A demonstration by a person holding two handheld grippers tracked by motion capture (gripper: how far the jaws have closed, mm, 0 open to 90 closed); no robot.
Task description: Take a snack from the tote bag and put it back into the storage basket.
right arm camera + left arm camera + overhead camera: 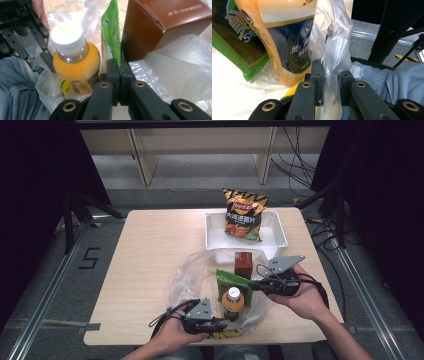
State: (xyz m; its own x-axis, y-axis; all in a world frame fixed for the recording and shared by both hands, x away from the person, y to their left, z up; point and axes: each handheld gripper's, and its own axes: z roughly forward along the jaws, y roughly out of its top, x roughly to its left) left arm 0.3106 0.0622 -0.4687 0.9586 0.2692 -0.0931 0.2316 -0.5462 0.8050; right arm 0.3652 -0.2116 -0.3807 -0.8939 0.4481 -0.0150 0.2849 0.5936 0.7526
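Note:
A clear plastic bag [187, 275] lies open on the table's near half. In it stand an orange drink bottle [233, 301] with a white cap, a green snack packet [229, 280] and a brown box [243, 263]. My left gripper [220, 324] is at the bag's near edge, and in its own view the left gripper [331, 67] is shut on bunched bag film [337, 32] beside the bottle [287, 37]. My right gripper [252, 285] is at the bag's right side. Its jaws [119, 62] are pressed together on the serrated edge of the green packet [110, 30], with the bottle [72, 60] to the left and the box [160, 25] behind.
A white tray [212, 227] at the back of the wooden table [150, 250] holds an upright yellow-and-black chips bag [244, 215]. The table's front edge runs just under both hands. Dark stands and cables flank the table.

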